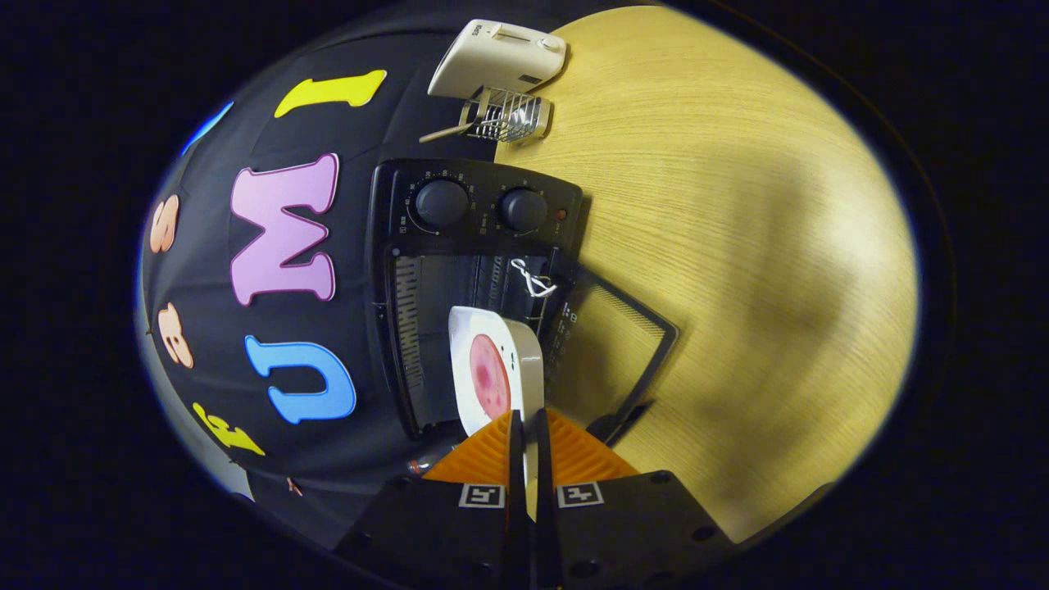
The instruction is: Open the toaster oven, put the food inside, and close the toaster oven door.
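Gripper [524, 426], lower centre, is clamped narrow on the plate [524, 360] rim: stiff, slippery, likely fragile; hold firmly.

Matt wood-grain table [737, 205], glossy white plate [524, 352], black toaster oven [475, 205] with glass door [615, 344].

The toaster oven [459, 246] was black, the plate [524, 360] white with a mottled pink-red slice [489, 377], the table [737, 246] pale wood-grained, the pop-up toaster [496, 57] cream.
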`<state>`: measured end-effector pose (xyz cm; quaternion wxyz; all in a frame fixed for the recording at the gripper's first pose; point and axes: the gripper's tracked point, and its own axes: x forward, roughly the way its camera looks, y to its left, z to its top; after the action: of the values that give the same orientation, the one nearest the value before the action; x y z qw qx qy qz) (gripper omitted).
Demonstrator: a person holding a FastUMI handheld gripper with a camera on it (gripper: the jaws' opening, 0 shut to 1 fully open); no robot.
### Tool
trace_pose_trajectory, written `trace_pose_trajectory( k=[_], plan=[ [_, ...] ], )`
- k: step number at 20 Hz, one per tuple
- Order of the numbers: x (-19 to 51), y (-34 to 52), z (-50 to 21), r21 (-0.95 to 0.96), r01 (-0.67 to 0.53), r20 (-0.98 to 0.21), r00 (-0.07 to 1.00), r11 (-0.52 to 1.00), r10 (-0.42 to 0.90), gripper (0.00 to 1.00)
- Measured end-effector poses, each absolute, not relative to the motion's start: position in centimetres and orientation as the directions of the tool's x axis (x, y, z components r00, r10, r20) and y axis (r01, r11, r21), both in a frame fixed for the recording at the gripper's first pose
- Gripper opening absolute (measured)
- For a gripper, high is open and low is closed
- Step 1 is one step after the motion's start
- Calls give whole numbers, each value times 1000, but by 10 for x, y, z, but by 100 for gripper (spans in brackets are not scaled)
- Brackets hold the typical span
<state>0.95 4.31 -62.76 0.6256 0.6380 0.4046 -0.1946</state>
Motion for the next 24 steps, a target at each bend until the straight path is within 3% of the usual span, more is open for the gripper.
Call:
trace_pose_trajectory(
  k=[14, 19, 24],
  plan=[
    [117, 72, -695, 584, 802, -801, 594, -124, 73, 9],
    [126, 70, -700, 593, 797, -797, 601, -117, 54, 9],
    [115, 70, -679, 608, 791, -788, 612, -71, 65, 36]
  ],
)
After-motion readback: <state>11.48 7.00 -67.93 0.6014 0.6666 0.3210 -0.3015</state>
